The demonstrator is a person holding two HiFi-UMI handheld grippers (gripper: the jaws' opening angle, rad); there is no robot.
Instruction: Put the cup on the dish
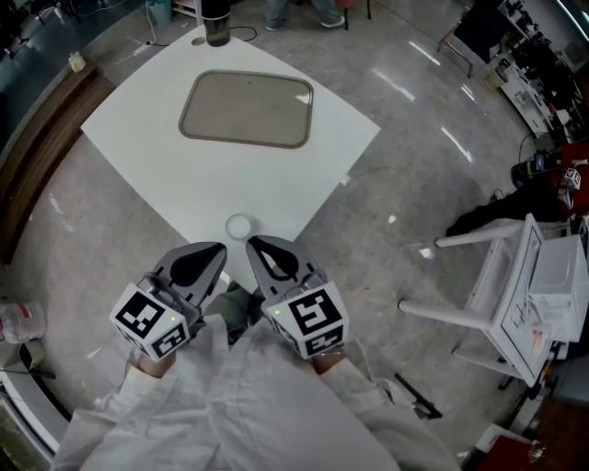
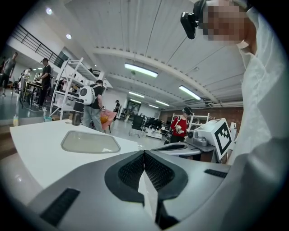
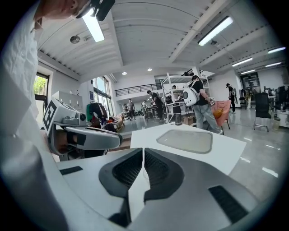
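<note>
Jaws: left gripper (image 1: pixel 217 250) and right gripper (image 1: pixel 254 245) were both closed, with nothing between them.
Cup: a small white cup (image 1: pixel 238 226) stood on the tabletop (image 1: pixel 166 175) just ahead of both jaw tips and between them. The dish (image 1: pixel 247 109) lay well beyond.
Handling: judged light, stiff and smooth-walled, so liable to tip or slip. Best gripped across the sidewall.
Hidden: both gripper views missed the cup, which sat below the jaws. Its height and material were unclear. A dark vessel (image 1: pixel 215 26) far beyond the jaws was cut off.

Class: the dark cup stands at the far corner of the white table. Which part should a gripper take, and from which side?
Take the dark cup by its side wall, around mid-height, one jaw on each side. It stands upright and looks tall and narrow, so a level approach from the near side, across the tray, probably suits.
</note>
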